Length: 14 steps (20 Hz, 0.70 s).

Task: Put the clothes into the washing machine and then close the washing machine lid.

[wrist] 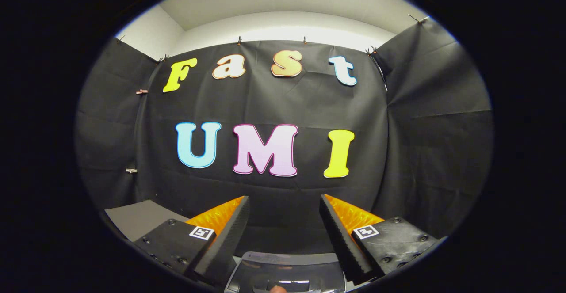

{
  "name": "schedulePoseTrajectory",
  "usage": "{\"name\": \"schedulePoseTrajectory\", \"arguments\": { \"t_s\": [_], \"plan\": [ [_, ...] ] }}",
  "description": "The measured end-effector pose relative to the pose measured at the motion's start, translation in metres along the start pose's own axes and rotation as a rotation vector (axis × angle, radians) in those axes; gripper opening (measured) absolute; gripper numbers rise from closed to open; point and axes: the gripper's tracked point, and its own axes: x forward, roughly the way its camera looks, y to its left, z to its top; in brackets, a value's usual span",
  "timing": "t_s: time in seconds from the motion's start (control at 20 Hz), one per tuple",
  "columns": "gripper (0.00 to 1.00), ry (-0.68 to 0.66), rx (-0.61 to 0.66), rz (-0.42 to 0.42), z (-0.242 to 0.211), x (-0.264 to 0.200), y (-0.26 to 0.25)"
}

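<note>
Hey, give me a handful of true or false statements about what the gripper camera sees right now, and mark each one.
1. The gripper has its fingers spread apart with nothing between them. True.
2. A piece of clothing is pinched between the fingers. False: no clothing is held; the gap between the fingers is bare.
3. The gripper points toward the black cloth wall of the booth. True.
4. A glossy dark panel with a pale rim, probably the washing machine's top, lies low between the fingers. True.
5. The grey surface lies beside the right finger. False: it lies beyond the left finger.
</note>
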Motion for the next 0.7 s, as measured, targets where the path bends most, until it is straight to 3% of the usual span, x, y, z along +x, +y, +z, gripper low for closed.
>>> {"name": "schedulePoseTrajectory", "arguments": {
  "t_s": [0.7],
  "plan": [
    [0.98,-0.030,0.049,0.033,0.010,-0.012,0.001]
  ]
}}
